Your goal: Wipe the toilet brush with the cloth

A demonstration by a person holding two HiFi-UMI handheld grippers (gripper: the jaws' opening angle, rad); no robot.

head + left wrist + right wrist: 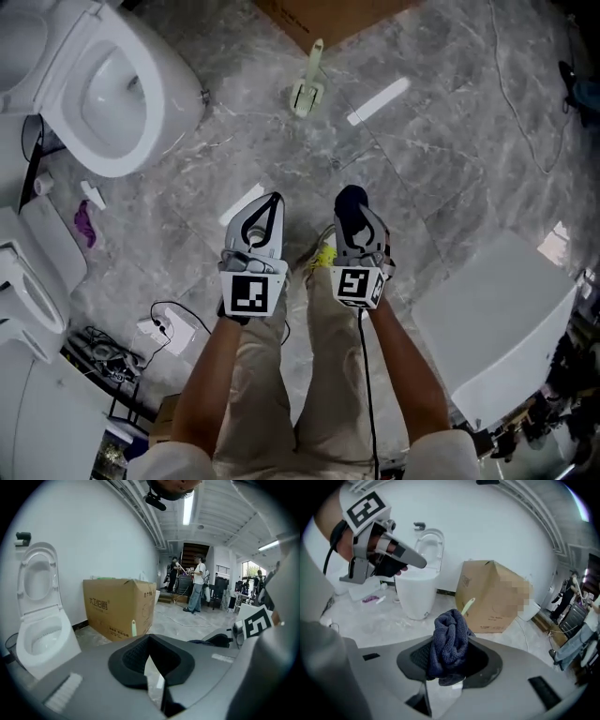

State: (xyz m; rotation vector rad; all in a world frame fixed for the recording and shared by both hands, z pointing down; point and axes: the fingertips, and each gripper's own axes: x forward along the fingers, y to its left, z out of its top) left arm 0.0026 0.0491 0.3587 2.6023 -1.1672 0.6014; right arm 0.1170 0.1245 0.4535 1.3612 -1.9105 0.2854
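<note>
The left gripper (pixel 272 202) has its two jaws pressed together, with nothing between them. Just beside it, the right gripper (pixel 356 217) pinches a dark blue cloth (pixel 450 641), which stands bunched up out of the jaws. Both are held over the grey marble floor (pixel 441 159), well apart from the cardboard box (pixel 323 17). The pale green toilet brush (pixel 307 86) lies on the floor just in front of the box, and neither gripper touches it. The white toilet (pixel 173 89) stands to the left of the box.
</note>
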